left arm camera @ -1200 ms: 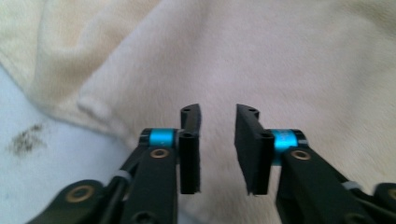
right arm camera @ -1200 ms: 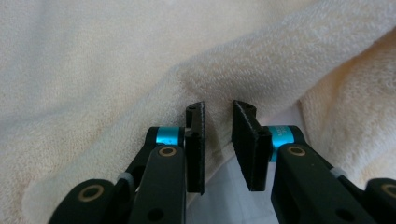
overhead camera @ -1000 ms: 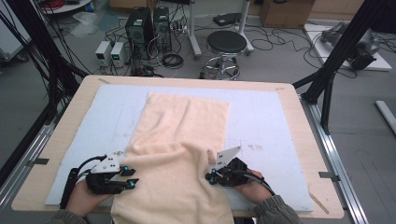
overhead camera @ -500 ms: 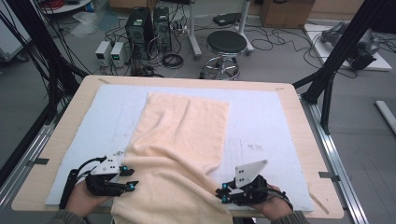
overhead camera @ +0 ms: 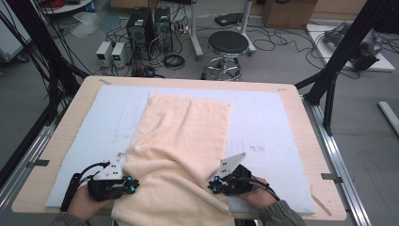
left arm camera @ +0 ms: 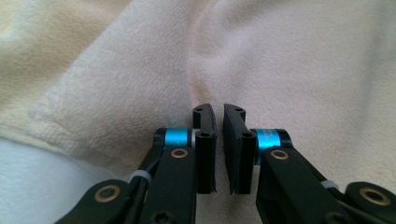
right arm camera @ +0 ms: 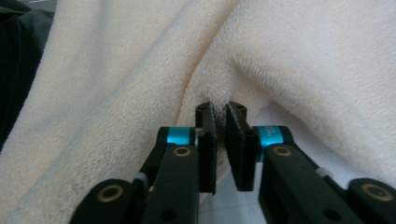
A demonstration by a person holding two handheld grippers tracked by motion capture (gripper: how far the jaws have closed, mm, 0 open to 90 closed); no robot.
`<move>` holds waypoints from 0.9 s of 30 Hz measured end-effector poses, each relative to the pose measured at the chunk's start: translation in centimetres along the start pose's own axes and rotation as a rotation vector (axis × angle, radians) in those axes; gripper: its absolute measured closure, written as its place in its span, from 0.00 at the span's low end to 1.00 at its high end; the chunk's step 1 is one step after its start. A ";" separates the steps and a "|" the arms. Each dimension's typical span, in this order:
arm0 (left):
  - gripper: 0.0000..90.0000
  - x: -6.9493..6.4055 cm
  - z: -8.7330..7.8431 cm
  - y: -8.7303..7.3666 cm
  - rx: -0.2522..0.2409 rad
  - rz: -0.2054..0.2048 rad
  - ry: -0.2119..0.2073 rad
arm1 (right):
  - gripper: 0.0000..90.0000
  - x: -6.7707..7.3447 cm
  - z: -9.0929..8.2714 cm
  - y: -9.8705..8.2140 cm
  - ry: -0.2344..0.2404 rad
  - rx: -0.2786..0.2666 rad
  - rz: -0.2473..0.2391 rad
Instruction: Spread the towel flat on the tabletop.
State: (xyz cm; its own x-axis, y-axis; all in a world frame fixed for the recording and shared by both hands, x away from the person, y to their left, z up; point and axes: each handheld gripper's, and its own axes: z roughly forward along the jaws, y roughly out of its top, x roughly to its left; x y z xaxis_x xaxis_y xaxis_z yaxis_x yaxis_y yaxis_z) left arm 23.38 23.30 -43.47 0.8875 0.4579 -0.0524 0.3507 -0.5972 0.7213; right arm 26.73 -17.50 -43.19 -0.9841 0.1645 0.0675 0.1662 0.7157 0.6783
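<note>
Towel (overhead camera: 181, 141) near edge cut off below, each side pinched by left claw (overhead camera: 133, 184) and right claw (overhead camera: 212, 184).

Both tongs — left (overhead camera: 133, 184), right (overhead camera: 212, 184) — low, jaws closed, pointing inward.

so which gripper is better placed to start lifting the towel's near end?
Left, marginally. The left gripper has just closed, its jaws pinching a fold of the towel near its corner. The right gripper is shut on the towel's edge too, so both could lift together.
</note>
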 end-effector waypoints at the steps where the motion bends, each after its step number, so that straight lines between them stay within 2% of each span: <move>1: 0.92 -0.2 -0.1 -0.1 0.002 0.001 -0.006 | 0.95 0.0 -0.1 -0.1 0.006 0.001 0.005; 4: 0.93 -0.7 -0.6 -0.4 0.014 0.009 -0.032 | 0.96 0.4 -0.9 -0.5 0.028 0.005 0.012; 7: 0.93 -1.8 -1.3 -0.7 0.006 0.023 -0.101 | 0.96 1.3 -2.3 -1.0 0.041 0.001 0.006; 9: 0.93 -2.6 -1.9 -0.6 -0.011 0.031 -0.127 | 0.94 2.0 -3.4 -1.3 0.040 -0.015 0.001; 12: 0.91 -2.6 -3.0 -0.2 -0.059 0.043 -0.123 | 0.84 2.1 -5.0 -1.6 0.023 -0.084 0.022; 15: 0.79 -1.8 -3.3 0.1 -0.096 0.018 -0.068 | 0.82 1.1 -5.9 -1.7 -0.048 -0.123 0.060; 18: 0.73 -0.6 -2.7 0.2 -0.104 0.008 -0.011 | 0.80 -0.1 -4.9 -1.4 -0.103 -0.098 0.061; 20: 0.71 0.3 -2.1 0.2 -0.088 0.000 0.023 | 0.75 -0.9 -3.7 -1.1 -0.121 -0.073 0.068; 22: 0.68 1.3 -1.3 0.1 -0.059 -0.029 0.020 | 0.73 -1.6 -2.6 -0.8 -0.135 -0.050 0.065; 24: 0.67 1.7 -0.5 0.0 -0.032 -0.042 0.006 | 0.74 -2.2 -1.8 -0.6 -0.131 -0.027 0.071; 25: 0.69 1.7 -0.1 -0.1 -0.010 -0.037 -0.007 | 0.79 -2.6 -1.2 -0.5 -0.130 -0.001 0.072; 26: 0.74 1.5 0.0 -0.2 -0.018 -0.021 0.003 | 0.84 -2.8 -0.7 -0.5 -0.115 0.021 0.078; 27: 0.78 1.4 0.0 -0.1 -0.020 -0.015 0.004 | 0.90 -3.1 -0.6 -0.5 -0.096 0.008 0.093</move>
State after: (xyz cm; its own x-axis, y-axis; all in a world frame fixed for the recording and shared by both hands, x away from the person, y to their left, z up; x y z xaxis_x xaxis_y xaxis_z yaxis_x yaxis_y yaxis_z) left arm 24.59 24.00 -43.67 0.8807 0.4697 -0.0609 0.3585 -0.5771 0.7338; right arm 29.61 -18.82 -43.30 -0.9539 0.2943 0.0587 0.2570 0.7001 0.6662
